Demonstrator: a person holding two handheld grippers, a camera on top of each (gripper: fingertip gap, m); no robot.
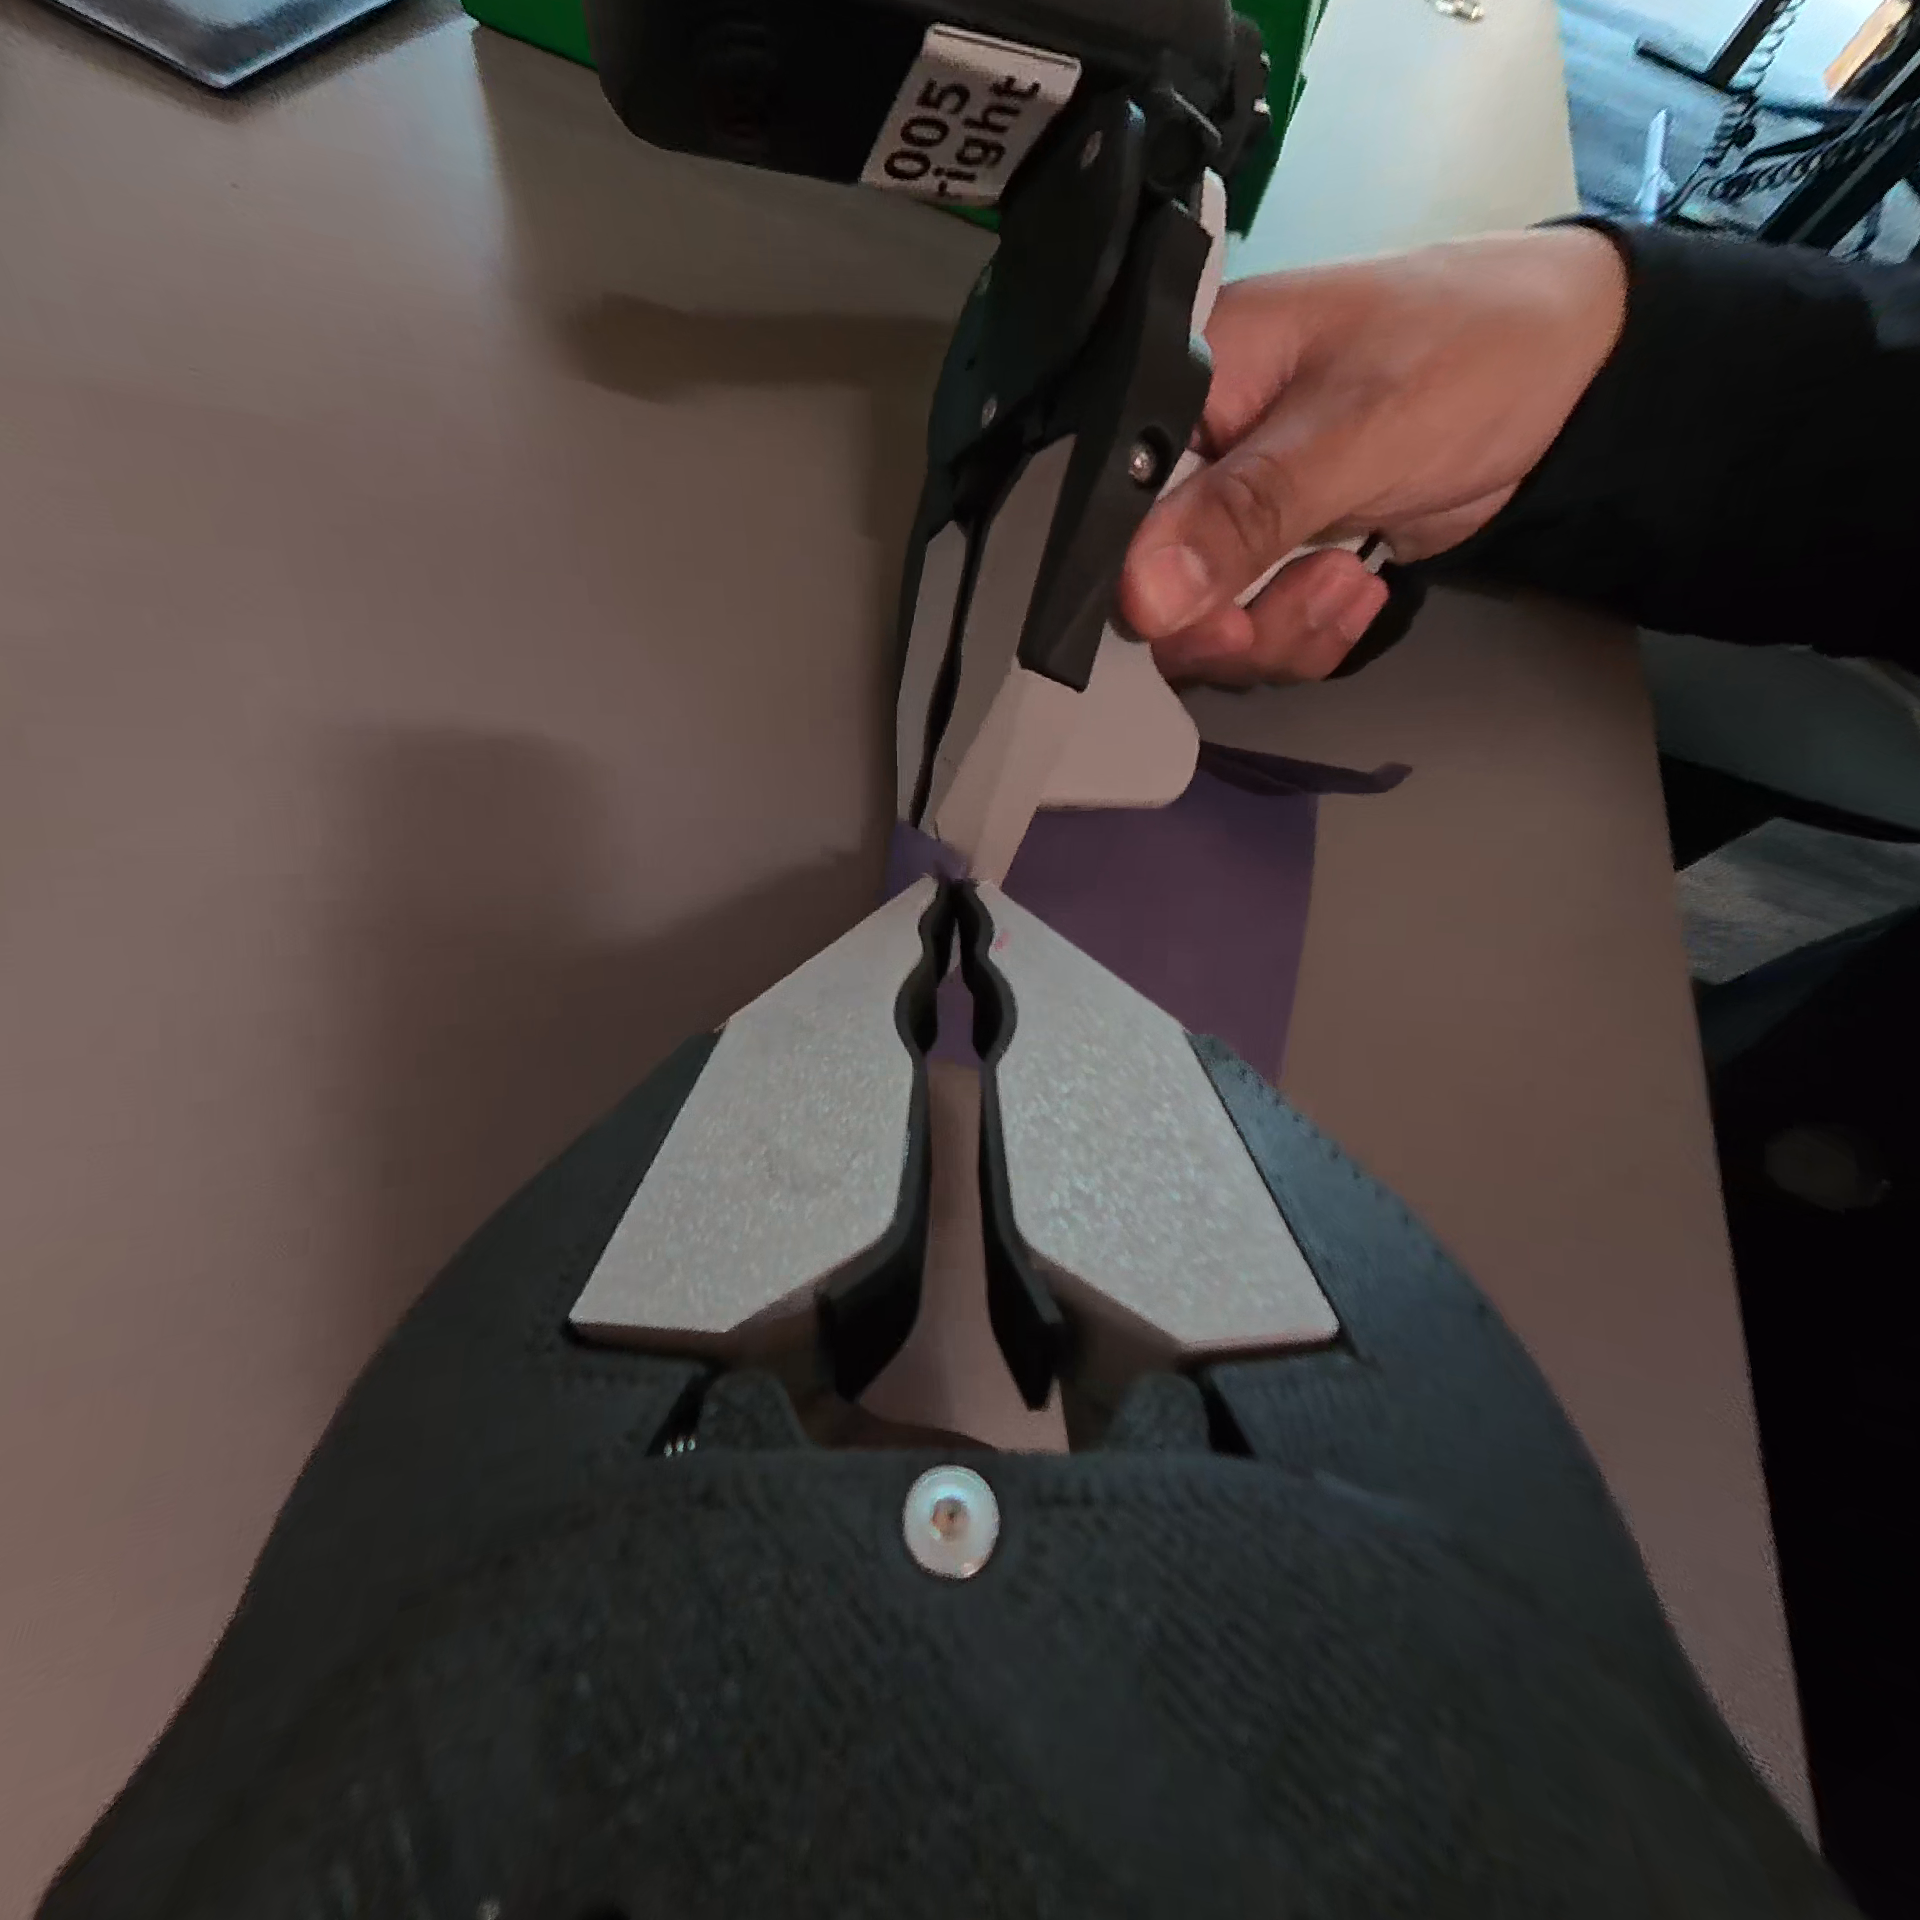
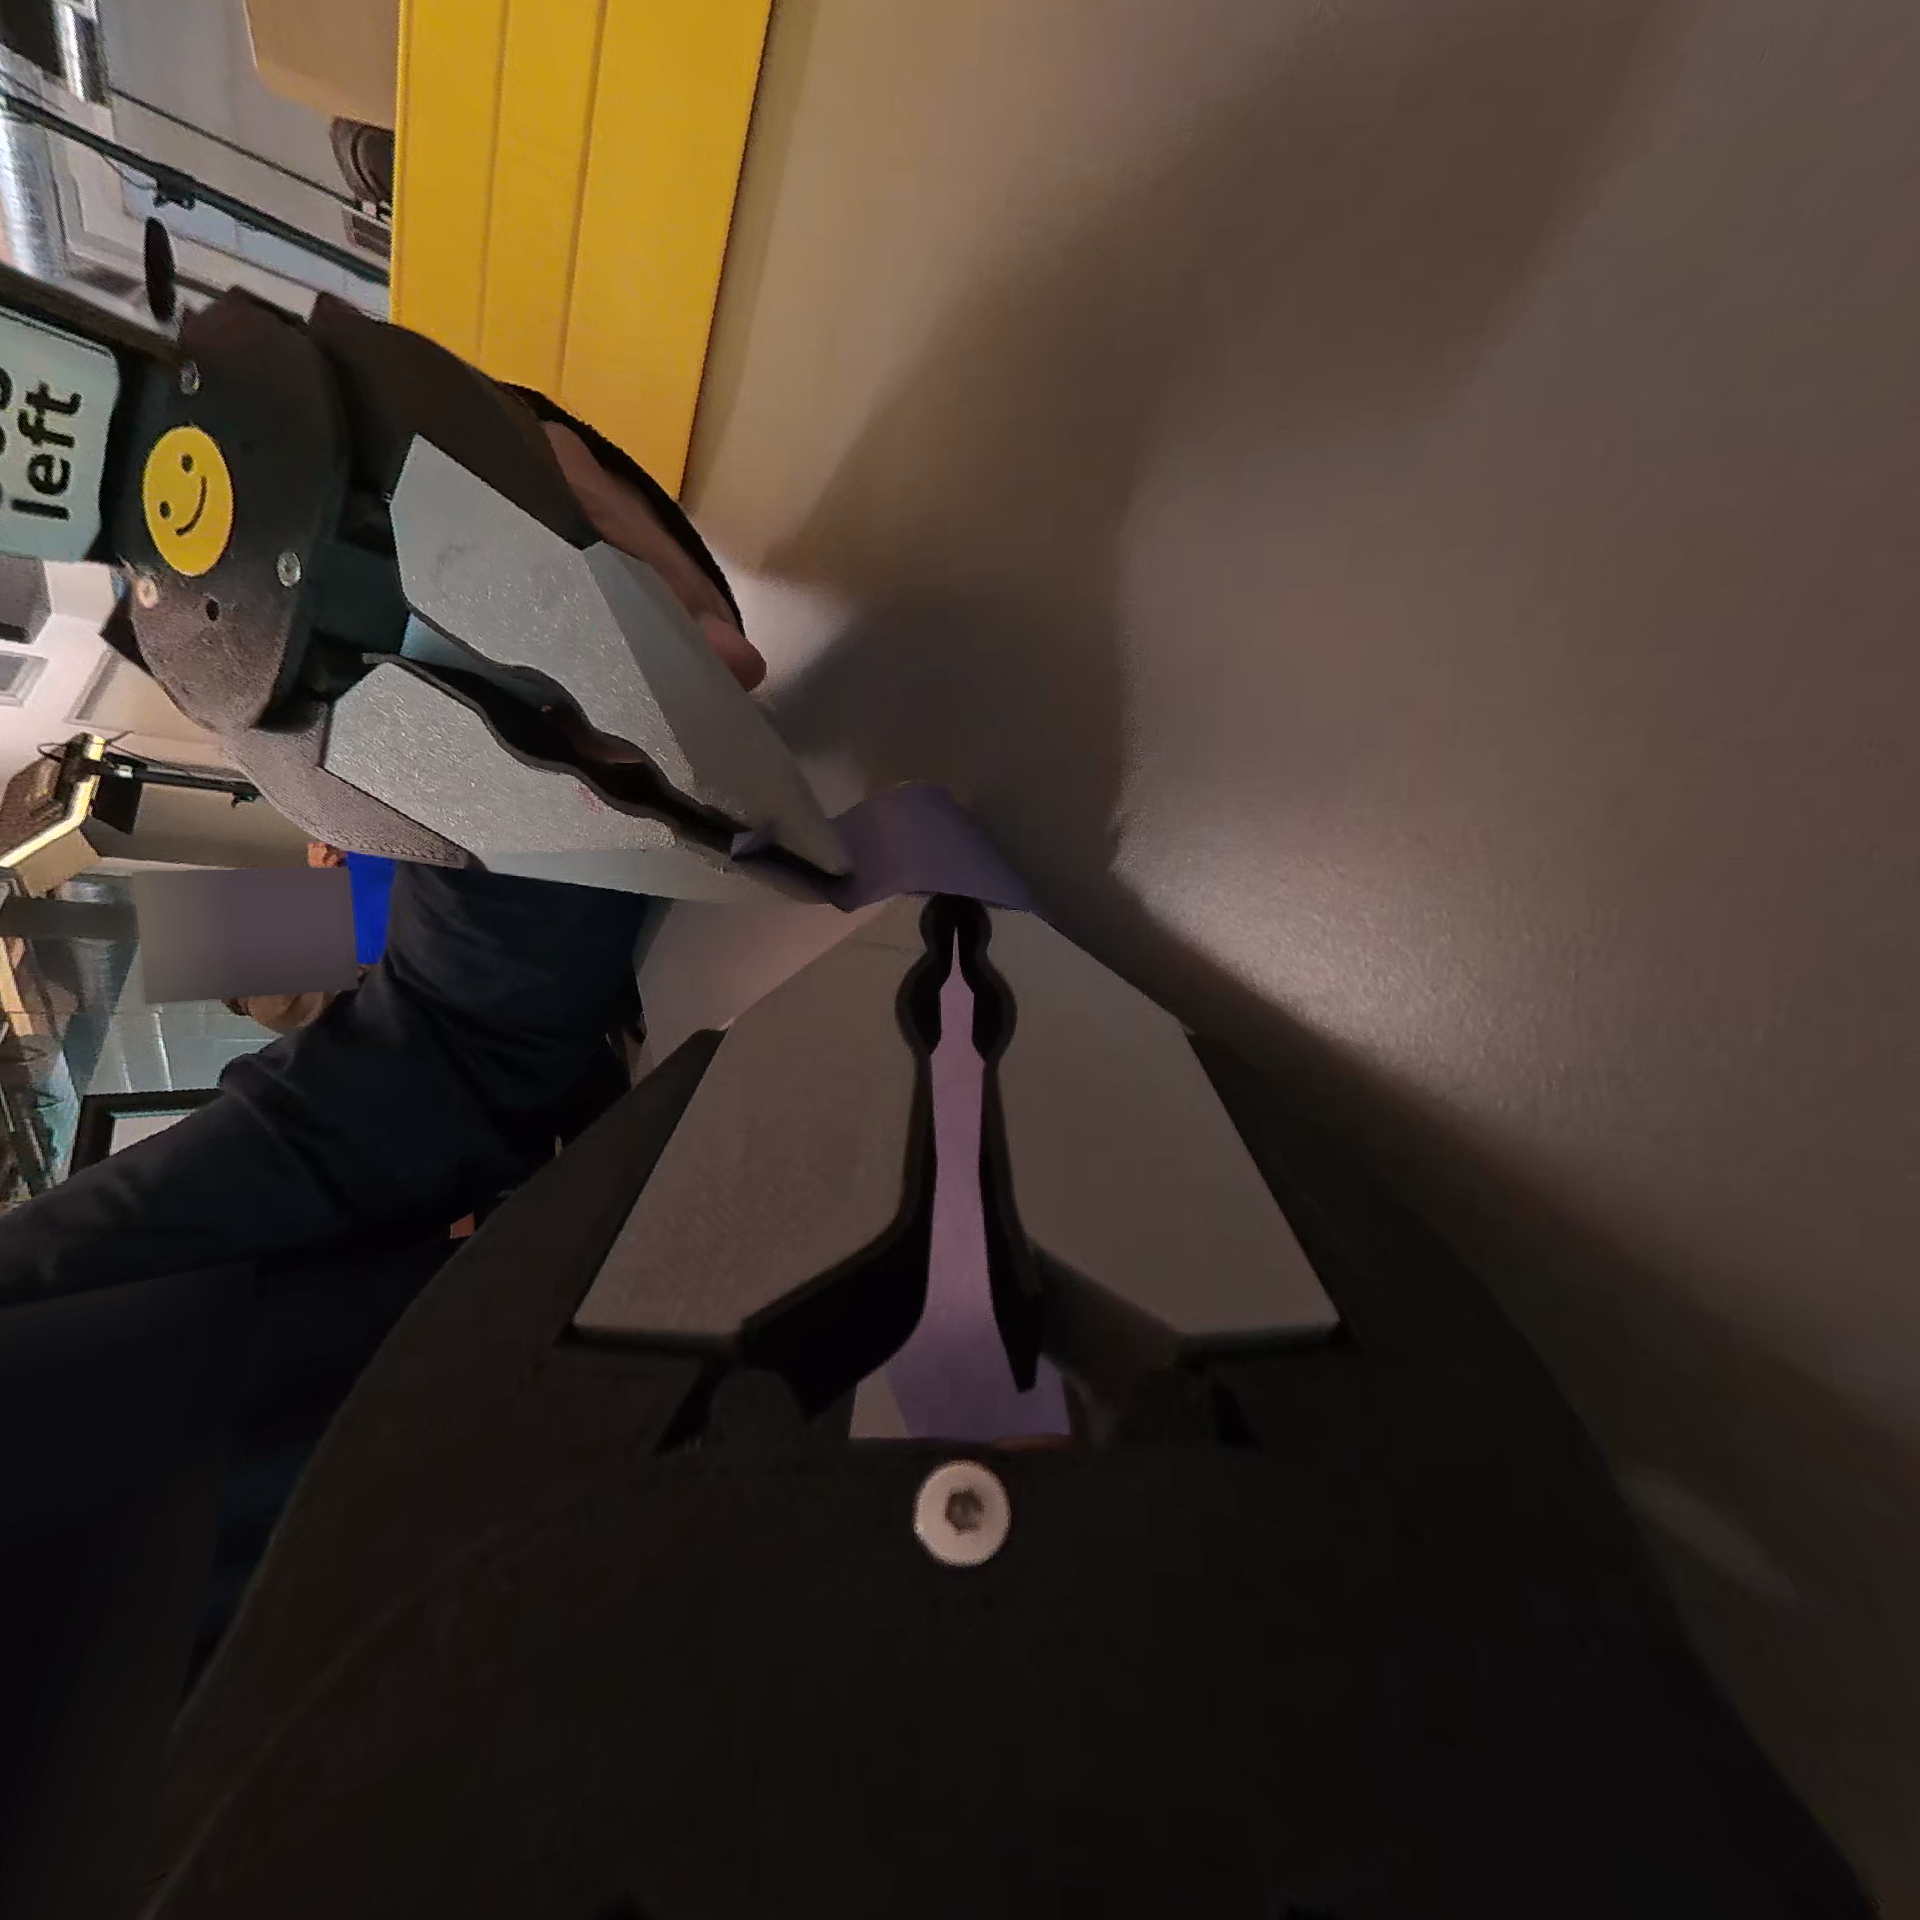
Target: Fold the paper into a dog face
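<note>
Purple paper [image 1: 1174,935] lies on grey table [image 1: 364,623].

Left gripper [image 1: 951,883]: two pale grey, speckled wedge-shaped fingers [image 1: 790,1164] edged with wavy black pads, seated in a black textured printed body with one silver screw [image 1: 951,1522] at its centre. A round yellow smiley sticker [image 2: 187,499] sits on the body's side, beside a white label. Right gripper [image 2: 956,906]: same construction, grey fingers, black mount, centre screw [image 2: 961,1512]. Hand [image 1: 1382,457] on its handle; a dark long sleeve [image 1: 1766,416] covers the arm.
</note>
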